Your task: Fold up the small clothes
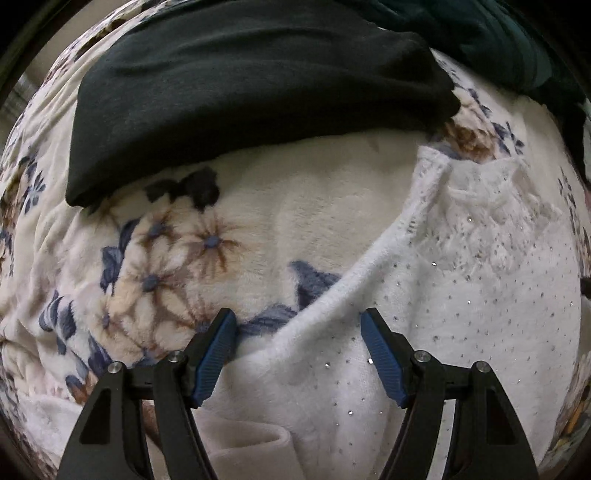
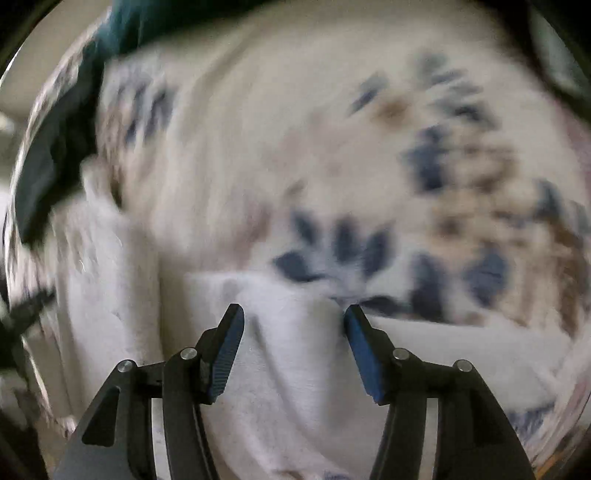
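A white fuzzy garment (image 1: 461, 295) with small sparkly dots lies on a floral blanket (image 1: 166, 258), at the right and bottom of the left wrist view. My left gripper (image 1: 298, 325) is open, its blue-padded fingers straddling the garment's raised left edge. In the blurred right wrist view the same white garment (image 2: 295, 350) lies below my right gripper (image 2: 294, 317), which is open over a fold of its edge. Neither gripper holds anything.
A folded black garment (image 1: 240, 85) lies at the back of the blanket in the left wrist view. A dark teal cloth (image 1: 498, 33) is at the far right corner; it also shows at the upper left of the right wrist view (image 2: 74, 122).
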A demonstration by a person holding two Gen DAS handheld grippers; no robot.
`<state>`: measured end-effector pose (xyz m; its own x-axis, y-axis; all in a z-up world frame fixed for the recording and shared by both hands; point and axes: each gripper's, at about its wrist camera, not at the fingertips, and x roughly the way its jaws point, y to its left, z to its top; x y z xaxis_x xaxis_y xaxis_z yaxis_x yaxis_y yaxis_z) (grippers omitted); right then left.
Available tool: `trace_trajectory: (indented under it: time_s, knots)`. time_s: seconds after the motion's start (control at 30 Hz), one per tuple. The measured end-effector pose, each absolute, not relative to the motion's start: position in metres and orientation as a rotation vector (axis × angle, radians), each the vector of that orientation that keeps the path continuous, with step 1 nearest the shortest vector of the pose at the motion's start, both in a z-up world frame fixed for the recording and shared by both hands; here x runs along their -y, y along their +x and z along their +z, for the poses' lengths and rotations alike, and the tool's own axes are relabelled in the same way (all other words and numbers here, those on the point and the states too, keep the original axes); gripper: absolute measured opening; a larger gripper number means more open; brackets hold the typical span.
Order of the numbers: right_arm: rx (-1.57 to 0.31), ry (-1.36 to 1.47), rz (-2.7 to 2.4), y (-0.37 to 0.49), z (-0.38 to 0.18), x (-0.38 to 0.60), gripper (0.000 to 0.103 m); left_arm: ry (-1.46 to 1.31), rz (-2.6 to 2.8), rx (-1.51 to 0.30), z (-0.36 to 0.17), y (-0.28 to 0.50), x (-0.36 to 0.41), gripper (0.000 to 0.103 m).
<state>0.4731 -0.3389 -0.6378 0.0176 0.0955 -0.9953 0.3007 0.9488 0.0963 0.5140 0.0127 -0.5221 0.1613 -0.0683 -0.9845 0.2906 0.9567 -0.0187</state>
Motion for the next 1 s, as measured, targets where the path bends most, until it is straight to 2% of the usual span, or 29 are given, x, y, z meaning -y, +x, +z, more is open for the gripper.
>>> trace_trajectory:
  time_s: [0.03, 0.07, 0.2, 0.43, 0.47, 0.5, 0.6, 0.73, 0.8, 0.87, 0.9, 0.93, 0.97, 1.0]
  knots:
    - [-1.526, 0.260, -0.173, 0.474, -0.633, 0.336, 0.007, 0.193, -0.270, -1.364, -0.521, 0.510, -0.012, 0.033]
    - [-1.503, 0.237, -0.187, 0.473, -0.628, 0.335, 0.008, 0.203, -0.279, -1.347, -0.521, 0.506, -0.013, 0.008]
    - [-1.319, 0.301, -0.458, 0.458, -0.592, 0.382, 0.008, 0.198, -0.246, -1.302, -0.520, 0.497, -0.024, 0.007]
    - [-1.327, 0.327, -0.586, 0.454, -0.601, 0.419, 0.008, 0.166, -0.194, -1.306, -0.525, 0.508, -0.042, 0.007]
    - [-1.323, 0.333, -0.603, 0.452, -0.602, 0.422, 0.008, 0.162, -0.183, -1.304, -0.525, 0.511, -0.045, 0.006]
    - [-1.316, 0.341, -0.619, 0.451, -0.600, 0.428, 0.008, 0.179, -0.143, -1.293, -0.524, 0.515, -0.049, 0.000]
    - [-1.310, 0.376, -0.661, 0.446, -0.601, 0.446, 0.008, 0.091, -0.096, -1.303, -0.521, 0.527, -0.076, 0.000]
    - [-1.397, 0.452, -0.578, 0.454, -0.624, 0.448, 0.009, -0.024, -0.112, -1.282, -0.493, 0.518, -0.092, 0.003]
    - [-1.378, 0.476, -0.543, 0.447, -0.611, 0.440, 0.021, -0.129, -0.110, -1.262, -0.468, 0.496, -0.108, 0.011]
    - [-1.331, 0.522, -0.508, 0.436, -0.594, 0.431, 0.048, -0.241, -0.106, -1.218, -0.445, 0.469, -0.131, 0.042]
    - [-1.312, 0.529, -0.494, 0.428, -0.582, 0.424, 0.052, -0.334, -0.092, -1.180, -0.430, 0.445, -0.151, 0.051]
    - [-1.291, 0.523, -0.465, 0.419, -0.569, 0.412, 0.055, -0.405, -0.068, -1.148, -0.421, 0.425, -0.170, 0.065]
    - [-1.276, 0.511, -0.447, 0.412, -0.557, 0.399, 0.055, -0.465, -0.024, -1.124, -0.415, 0.404, -0.191, 0.071]
    - [-1.267, 0.503, -0.432, 0.406, -0.551, 0.390, 0.055, -0.507, 0.013, -1.116, -0.412, 0.401, -0.207, 0.071]
